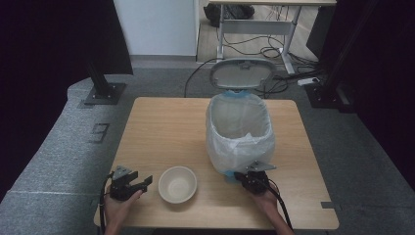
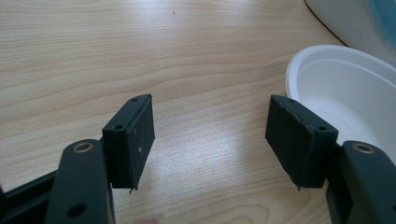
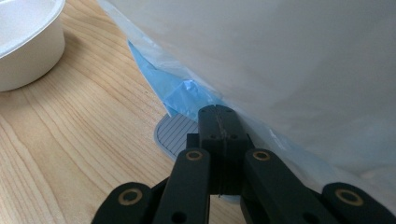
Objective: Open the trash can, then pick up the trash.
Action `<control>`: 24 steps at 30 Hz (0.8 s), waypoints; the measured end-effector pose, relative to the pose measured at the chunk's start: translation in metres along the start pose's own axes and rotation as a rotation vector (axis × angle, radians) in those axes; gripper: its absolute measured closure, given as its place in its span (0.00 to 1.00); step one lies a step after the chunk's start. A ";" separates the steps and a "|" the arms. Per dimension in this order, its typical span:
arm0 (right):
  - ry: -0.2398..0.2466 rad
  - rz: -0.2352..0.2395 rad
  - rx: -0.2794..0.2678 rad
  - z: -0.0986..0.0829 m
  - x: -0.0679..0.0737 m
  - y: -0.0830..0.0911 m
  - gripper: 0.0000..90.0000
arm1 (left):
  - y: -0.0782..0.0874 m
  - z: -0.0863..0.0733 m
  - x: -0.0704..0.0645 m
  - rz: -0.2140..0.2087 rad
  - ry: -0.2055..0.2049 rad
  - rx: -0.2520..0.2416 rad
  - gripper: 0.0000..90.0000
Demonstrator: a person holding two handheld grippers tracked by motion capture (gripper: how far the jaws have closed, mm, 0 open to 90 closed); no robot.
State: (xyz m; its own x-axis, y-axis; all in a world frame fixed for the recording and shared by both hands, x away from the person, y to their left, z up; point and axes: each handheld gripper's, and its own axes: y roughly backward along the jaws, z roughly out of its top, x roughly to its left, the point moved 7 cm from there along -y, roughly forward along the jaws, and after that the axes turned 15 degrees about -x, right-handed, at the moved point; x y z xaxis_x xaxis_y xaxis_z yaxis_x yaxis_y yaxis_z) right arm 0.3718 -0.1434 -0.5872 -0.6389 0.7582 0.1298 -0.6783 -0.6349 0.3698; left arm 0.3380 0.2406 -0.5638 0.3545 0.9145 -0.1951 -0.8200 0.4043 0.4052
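Resting low at the near edge of the light wooden table (image 1: 161,122), the left gripper (image 1: 142,185) sits with its two black jaws spread wide apart and nothing between them; in the left gripper view only bare wood grain lies in the gap. Just beside its right jaw sits the shallow white paper bowl (image 1: 177,184), upright, not touched by the jaw as far as I can see.

Over on the other side, the right gripper (image 1: 246,176) has its jaws pressed flat together, tips meeting in one seam. Those tips sit on the grey ribbed foot pedal (image 3: 173,135) at the base of the blue pedal bin (image 3: 180,93). I cannot tell from here whether they bear down on it or merely rest there.

That bin stands on the table's right half, wrapped in a loose translucent white plastic liner (image 1: 240,134) that drapes over its rim and down its sides. Its grey oval lid (image 1: 242,73) stands raised at the far side, open, so the inside of the liner shows.

A person's hand holds each gripper from the near edge.
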 end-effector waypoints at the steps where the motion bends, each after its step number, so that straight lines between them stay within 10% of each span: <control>1: 0.000 0.000 0.000 0.000 0.000 0.000 0.99 | 0.000 0.000 0.000 0.000 0.001 0.000 0.37; 24: 0.000 0.004 0.003 0.000 0.000 0.000 0.99 | -0.004 0.006 -0.012 -0.037 0.006 -0.023 0.39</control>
State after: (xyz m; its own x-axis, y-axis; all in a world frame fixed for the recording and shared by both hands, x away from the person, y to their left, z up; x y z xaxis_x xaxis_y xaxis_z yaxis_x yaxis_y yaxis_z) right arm 0.3721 -0.1436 -0.5871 -0.6415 0.7557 0.1317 -0.6747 -0.6376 0.3718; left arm 0.3395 0.2280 -0.5575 0.3826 0.8986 -0.2149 -0.8162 0.4377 0.3771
